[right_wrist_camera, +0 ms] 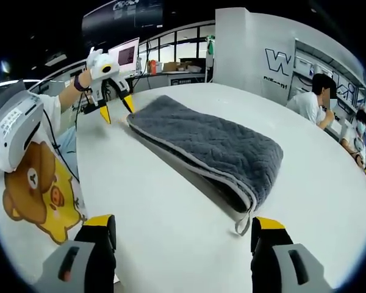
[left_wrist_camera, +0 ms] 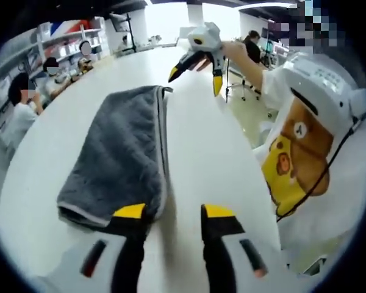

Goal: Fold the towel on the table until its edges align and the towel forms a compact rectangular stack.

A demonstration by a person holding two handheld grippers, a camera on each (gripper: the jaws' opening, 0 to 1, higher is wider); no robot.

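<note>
A grey towel (left_wrist_camera: 119,152) lies folded into a long narrow stack on the white table (left_wrist_camera: 201,159). In the left gripper view my left gripper (left_wrist_camera: 174,213) is open just off the towel's near end, its left jaw next to the corner. My right gripper (left_wrist_camera: 195,79) hangs open above the far end, held by a hand. In the right gripper view the towel (right_wrist_camera: 213,146) runs away from my open right gripper (right_wrist_camera: 184,223), a small loop tag (right_wrist_camera: 243,227) dangling at the near corner. The left gripper (right_wrist_camera: 116,108) is open beyond the far end. Neither gripper holds anything.
The person holding the grippers stands at the table's edge in a bear-print shirt (left_wrist_camera: 293,165) and a white headset (right_wrist_camera: 15,125). Other people (left_wrist_camera: 18,104) sit at the table's opposite side. Monitors (right_wrist_camera: 125,55) and shelves line the room. Bare table (right_wrist_camera: 158,201) surrounds the towel.
</note>
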